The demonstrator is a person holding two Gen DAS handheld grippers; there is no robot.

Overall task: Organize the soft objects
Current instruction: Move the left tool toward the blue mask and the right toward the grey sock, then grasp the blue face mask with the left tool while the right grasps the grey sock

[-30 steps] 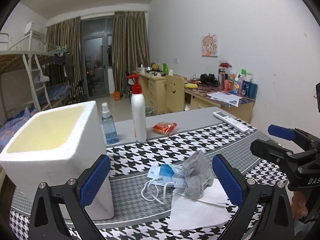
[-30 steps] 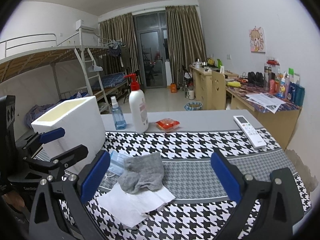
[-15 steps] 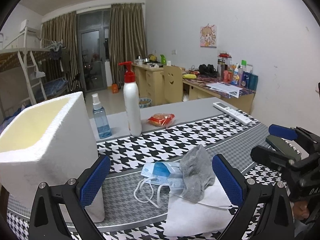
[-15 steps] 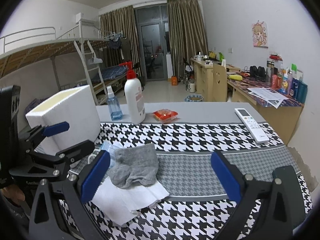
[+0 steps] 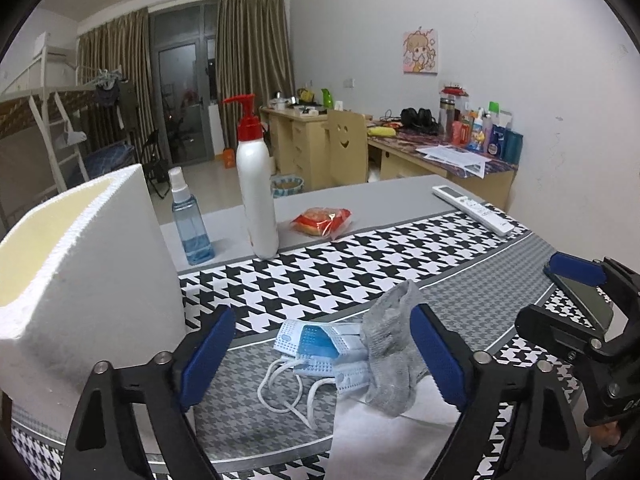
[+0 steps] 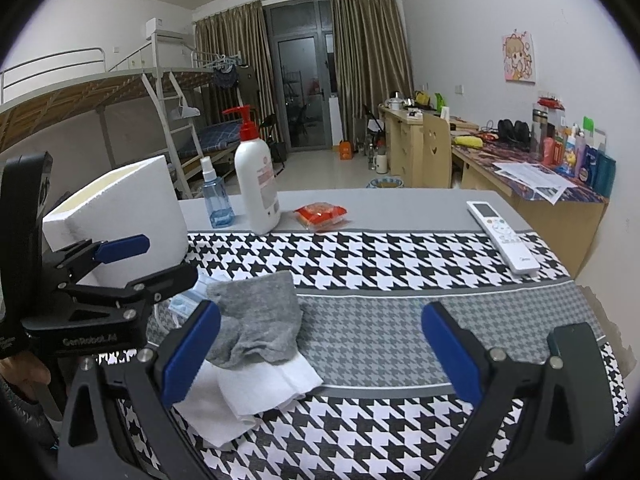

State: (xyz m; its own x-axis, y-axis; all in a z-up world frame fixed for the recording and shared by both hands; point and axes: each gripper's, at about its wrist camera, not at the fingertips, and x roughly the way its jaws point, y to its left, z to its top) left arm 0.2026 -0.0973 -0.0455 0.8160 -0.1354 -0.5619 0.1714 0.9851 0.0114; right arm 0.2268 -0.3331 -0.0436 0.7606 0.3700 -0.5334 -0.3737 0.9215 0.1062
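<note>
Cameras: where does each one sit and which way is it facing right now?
Left wrist: rides the left gripper, looking forward and down at the face masks and grey sock; the right gripper shows at the right edge.
Right wrist: rides the right gripper, facing the tablecloth; the left gripper shows at left.
Shared: sock, white foam box, pump bottle.

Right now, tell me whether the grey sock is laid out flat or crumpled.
Crumpled. The grey sock lies bunched in folds, its cuff end raised, draped over the white tissue and the blue face masks.
</note>
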